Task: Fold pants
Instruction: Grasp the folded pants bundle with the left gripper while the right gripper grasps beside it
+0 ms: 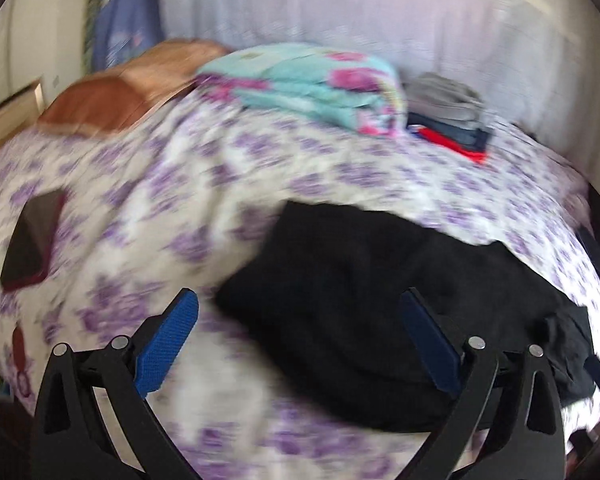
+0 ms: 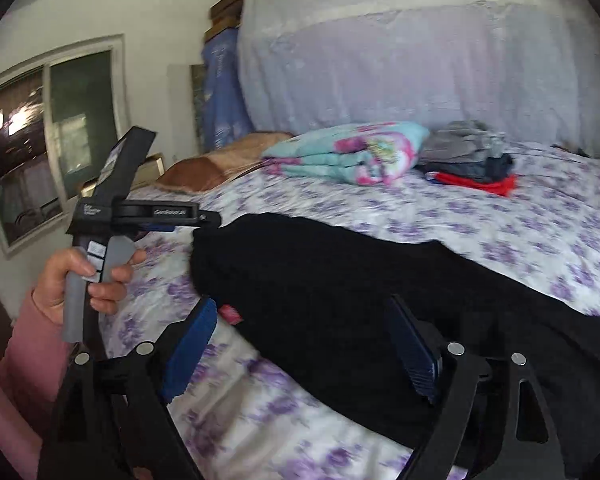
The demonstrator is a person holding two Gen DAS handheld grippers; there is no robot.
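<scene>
**Two wrist views over one bed**

Your left wrist camera sits just behind its hand-held gripper (image 1: 300, 332), close above the bed (image 1: 228, 184), looking down and across it toward the far wall; the picture is smeared. Your right wrist camera sits behind its own hand-held gripper (image 2: 304, 340), a little lower and flatter, facing the same far end. Both views share the black pants (image 1: 380, 300) (image 2: 380, 300), the turquoise folded blanket (image 1: 312, 88) (image 2: 348, 152) and the clothes stack (image 1: 452, 116) (image 2: 472, 156). The right view also catches your left hand (image 2: 84, 280) and the window (image 2: 48, 136) at left.
</scene>
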